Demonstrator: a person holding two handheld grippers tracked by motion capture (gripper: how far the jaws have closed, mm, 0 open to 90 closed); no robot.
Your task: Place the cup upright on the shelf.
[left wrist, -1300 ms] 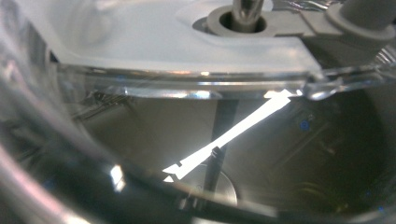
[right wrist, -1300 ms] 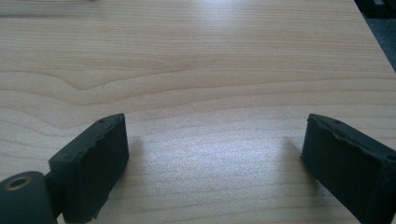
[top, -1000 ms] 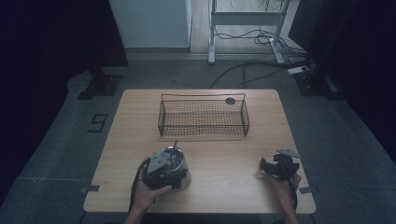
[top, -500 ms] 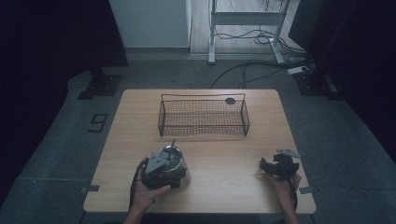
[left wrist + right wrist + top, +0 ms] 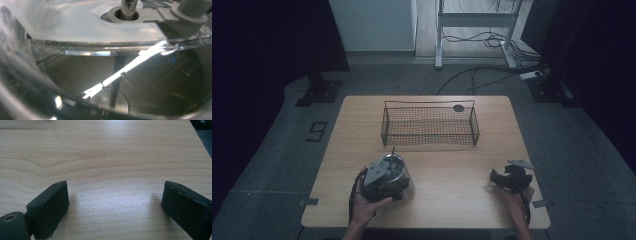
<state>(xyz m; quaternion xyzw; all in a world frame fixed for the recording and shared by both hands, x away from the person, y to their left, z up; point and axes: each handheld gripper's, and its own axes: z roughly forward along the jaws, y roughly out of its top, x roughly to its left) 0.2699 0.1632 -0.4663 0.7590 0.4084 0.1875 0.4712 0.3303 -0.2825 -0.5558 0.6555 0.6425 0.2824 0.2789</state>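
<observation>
Wooden table (image 5: 452,200), clear round container (image 5: 396,169) with upright metal rod (image 5: 392,151)

A light wooden table (image 5: 437,200) carries a black wire basket (image 5: 430,125). A small dark round disc (image 5: 458,107) lies just behind the basket. A clear glass jar (image 5: 396,167) stands in front of the basket.

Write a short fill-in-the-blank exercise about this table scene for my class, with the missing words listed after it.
1. The wire basket stands on the far half of the wooden ____.
2. The left gripper is at a clear ____ with a metal rod through its lid.
3. The right gripper rests with its fingers ____ and nothing between them.
4. A small dark disc lies beyond the basket's far ____ corner.

Missing words: table; jar; open; right
</observation>
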